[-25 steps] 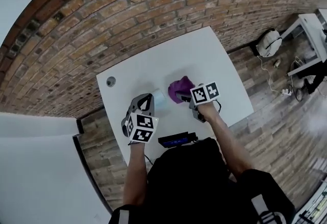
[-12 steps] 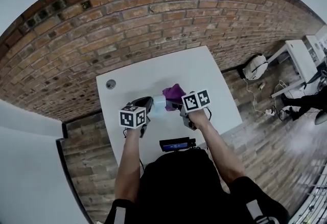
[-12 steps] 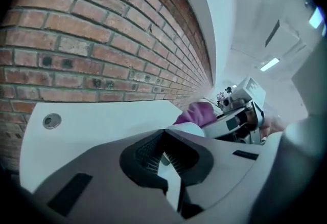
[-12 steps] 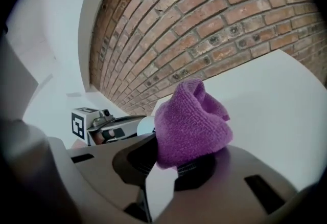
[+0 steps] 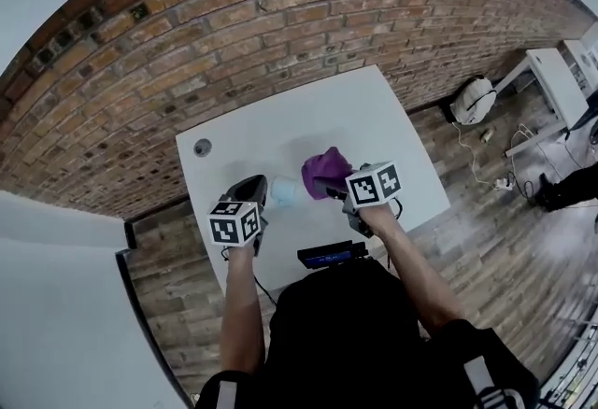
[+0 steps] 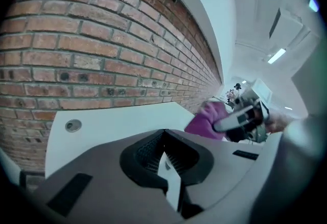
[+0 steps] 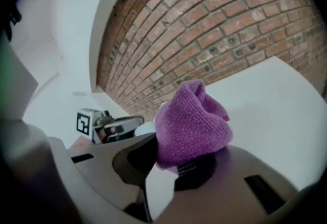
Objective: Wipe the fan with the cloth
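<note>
A small pale-blue fan (image 5: 286, 190) shows over the white table (image 5: 374, 118), just to the right of my left gripper's (image 5: 261, 186) tips. That gripper is shut, and its own view shows nothing between the closed fingertips (image 6: 163, 133). Whether it touches the fan I cannot tell. My right gripper (image 5: 334, 185) is shut on a bunched purple cloth (image 5: 325, 172), held above the table. The cloth (image 7: 191, 123) bulges over its jaws. In the right gripper view the fan (image 7: 145, 127) peeks out beside the left gripper (image 7: 120, 127). The left gripper view has the cloth (image 6: 207, 118) at the right.
A round grey grommet (image 5: 203, 148) sits in the table's far left corner. A dark device with a blue strip (image 5: 327, 255) lies at the near edge. A brick wall (image 5: 280, 15) stands right behind the table. A white bag (image 5: 476, 99) lies on the wooden floor to the right.
My left gripper has rolled, so its marker cube shows a different face, and it has shifted a little. The right gripper has risen with the purple cloth.
</note>
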`<state>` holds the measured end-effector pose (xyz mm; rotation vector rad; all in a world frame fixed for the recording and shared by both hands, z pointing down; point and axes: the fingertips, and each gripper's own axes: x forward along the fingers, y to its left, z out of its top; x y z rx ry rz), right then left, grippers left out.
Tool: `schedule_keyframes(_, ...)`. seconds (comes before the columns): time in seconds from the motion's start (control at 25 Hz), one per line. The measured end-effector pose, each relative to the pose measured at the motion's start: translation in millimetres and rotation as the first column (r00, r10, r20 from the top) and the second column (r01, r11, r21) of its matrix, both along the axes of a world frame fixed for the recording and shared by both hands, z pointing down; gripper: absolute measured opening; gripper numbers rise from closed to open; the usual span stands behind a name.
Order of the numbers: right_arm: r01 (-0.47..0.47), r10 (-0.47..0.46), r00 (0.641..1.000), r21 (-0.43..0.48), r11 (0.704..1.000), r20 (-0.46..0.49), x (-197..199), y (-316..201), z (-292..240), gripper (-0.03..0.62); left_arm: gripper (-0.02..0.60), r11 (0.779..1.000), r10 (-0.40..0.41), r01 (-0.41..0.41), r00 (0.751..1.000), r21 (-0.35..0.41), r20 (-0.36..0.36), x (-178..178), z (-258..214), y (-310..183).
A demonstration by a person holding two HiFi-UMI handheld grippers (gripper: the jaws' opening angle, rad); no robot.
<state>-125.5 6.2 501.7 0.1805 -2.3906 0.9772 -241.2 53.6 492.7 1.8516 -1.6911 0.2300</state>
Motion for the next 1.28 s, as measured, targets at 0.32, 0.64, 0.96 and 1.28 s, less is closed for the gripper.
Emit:
schedule_keyframes(0.32,0.341,-0.34,0.934,0.012,0.94,0.109,-62.4,10.0,-4.5,0.069,0.003,0.977,-0.213,0.211,0.939,-0.034,-0.27,18.2,31.3,27.6)
schedule_keyframes(0.64,0.206,-0.18,0.969,-0.146,0.968,0.171,-29.0,-9.3,9.7,0.069,0.003,0.975,-0.223,0.219,0.965,-0.042,-0.141,5.7,15.2,5.6)
schedule_keyframes(0.96,0.265,-0.241,0.927,-0.046,0.963,0.289,-59.6,13.3,-42.5,0.069,0.003,0.971,0.071,0.006,0.948,-0.24,0.309,52.8,-2.9,-4.2)
schedule_keyframes(1.28,0.15,-0.135,0.977,-0.085,0.985,0.166,-39.8,2.2,30.2,0.069,0.003,0.955,0.152,-0.051,0.93,-0.292,0.334,54.3,-1.6,-3.4)
